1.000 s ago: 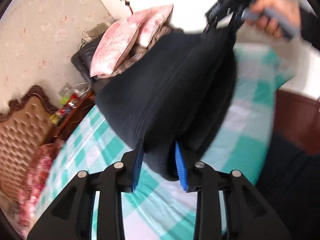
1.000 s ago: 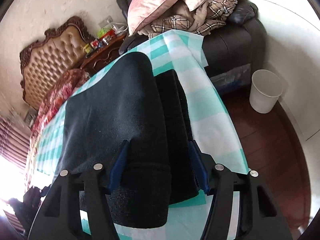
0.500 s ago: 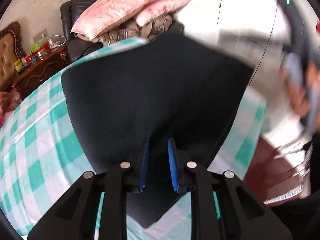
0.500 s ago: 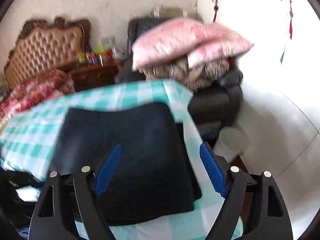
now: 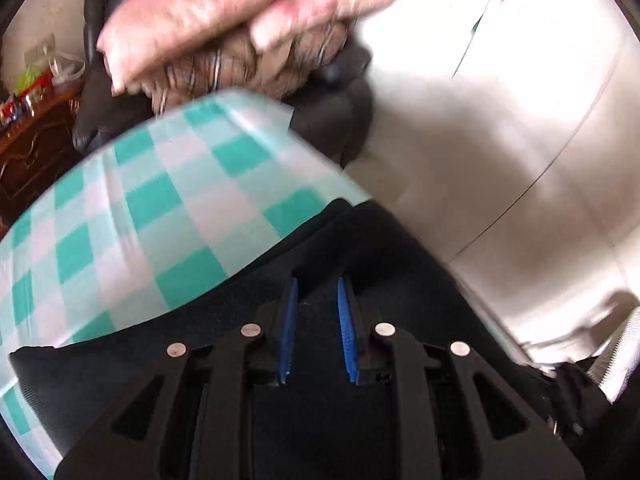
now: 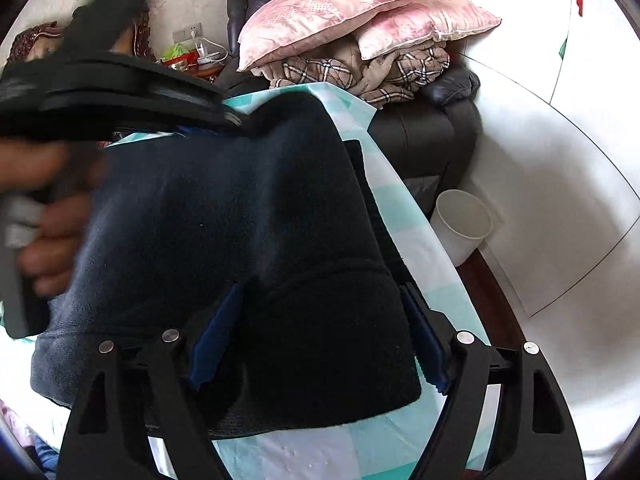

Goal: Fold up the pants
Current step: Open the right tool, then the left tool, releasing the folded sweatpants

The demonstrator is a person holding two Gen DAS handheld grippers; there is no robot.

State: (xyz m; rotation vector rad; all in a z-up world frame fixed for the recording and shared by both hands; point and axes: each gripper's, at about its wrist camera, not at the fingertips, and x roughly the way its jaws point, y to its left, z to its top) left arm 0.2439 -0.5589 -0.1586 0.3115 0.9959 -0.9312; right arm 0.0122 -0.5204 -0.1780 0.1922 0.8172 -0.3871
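Teal-and-white check is the biggest thing I see: the cloth-covered table (image 6: 404, 216) runs from near me to the far end, where a dark armchair (image 6: 436, 136) holds pink pillows (image 6: 352, 12) over a plaid blanket (image 6: 384, 72); a white bin (image 6: 464, 224) stands on the floor to the right.

The black pants (image 6: 240, 240) lie on the cloth toward its right edge, already doubled into a thick, short bundle with a lower layer showing along the right side; I judge the main folds are done and what is left is a last fold or a flattening and squaring, then letting go; the far part of the bundle looks raised off the cloth, though I cannot be sure.

My right gripper (image 6: 320, 340) sits at the near end, its blue pads spread wide either side of the folded cuff; whether they touch the cloth I cannot tell, so I read it as apart, not clamped.

My left gripper (image 6: 236, 122) reaches in from the left, held flat over the table, nipping the far edge; in its own blurred view the pads (image 5: 289, 324) stand narrow with dark fabric between them, so I take it as clamped on the pants.
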